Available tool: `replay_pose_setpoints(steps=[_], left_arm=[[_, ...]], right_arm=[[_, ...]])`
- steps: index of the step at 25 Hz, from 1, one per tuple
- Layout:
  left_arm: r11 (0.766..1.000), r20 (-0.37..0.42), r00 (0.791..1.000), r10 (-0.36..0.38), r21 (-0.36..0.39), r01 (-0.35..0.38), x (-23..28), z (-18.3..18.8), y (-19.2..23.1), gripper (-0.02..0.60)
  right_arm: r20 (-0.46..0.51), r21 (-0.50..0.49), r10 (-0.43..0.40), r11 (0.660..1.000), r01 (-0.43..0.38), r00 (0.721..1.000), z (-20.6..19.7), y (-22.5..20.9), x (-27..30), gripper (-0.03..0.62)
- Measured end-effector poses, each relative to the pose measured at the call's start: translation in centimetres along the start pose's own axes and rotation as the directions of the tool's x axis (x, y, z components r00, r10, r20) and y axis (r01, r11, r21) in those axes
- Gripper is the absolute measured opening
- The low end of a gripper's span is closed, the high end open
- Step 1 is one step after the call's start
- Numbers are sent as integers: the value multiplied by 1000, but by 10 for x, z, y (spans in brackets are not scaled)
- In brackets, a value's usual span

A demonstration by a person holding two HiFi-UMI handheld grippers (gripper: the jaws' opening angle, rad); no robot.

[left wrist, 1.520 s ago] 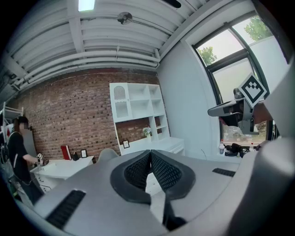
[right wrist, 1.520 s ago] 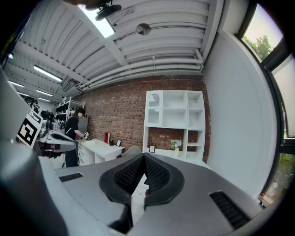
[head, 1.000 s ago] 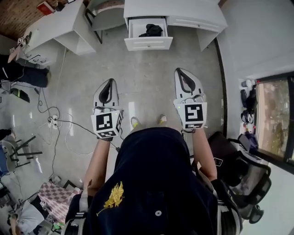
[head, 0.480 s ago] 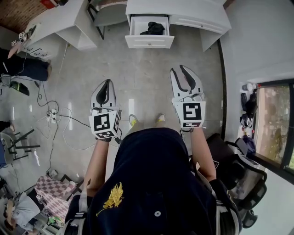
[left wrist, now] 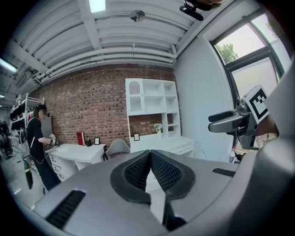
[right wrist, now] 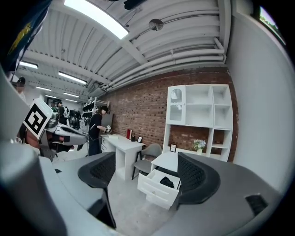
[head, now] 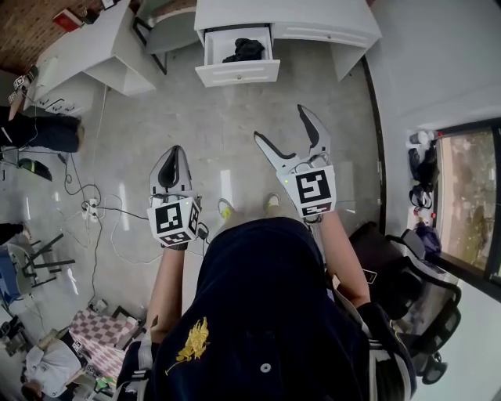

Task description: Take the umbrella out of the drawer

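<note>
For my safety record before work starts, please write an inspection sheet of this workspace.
Surface: grey floor.
Job's things: drawer pulled open; dark umbrella inside it.
Clutter: checked cloth at lower left; black chair at right.
Grippers: left gripper jaws together, empty; right gripper jaws wide apart, have just been opening, nothing between.
Cables: cables with socket strip on floor, left.
Surroundings: white desk, window, brick wall.
</note>
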State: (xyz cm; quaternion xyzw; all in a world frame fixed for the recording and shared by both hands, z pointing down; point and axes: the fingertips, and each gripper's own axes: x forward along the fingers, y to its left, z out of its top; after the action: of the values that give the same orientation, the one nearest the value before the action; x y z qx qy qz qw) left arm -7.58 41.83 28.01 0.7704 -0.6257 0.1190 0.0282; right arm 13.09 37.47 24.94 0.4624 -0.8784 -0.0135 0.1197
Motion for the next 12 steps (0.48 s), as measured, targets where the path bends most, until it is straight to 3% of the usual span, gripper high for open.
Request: replay_pose_setpoints(steps=[12], left_arm=[[999, -44, 999, -25, 39, 27, 34, 7, -89, 18]], right_arm=[[-24, 51, 8, 999, -7, 1000, -47, -71, -38, 414]])
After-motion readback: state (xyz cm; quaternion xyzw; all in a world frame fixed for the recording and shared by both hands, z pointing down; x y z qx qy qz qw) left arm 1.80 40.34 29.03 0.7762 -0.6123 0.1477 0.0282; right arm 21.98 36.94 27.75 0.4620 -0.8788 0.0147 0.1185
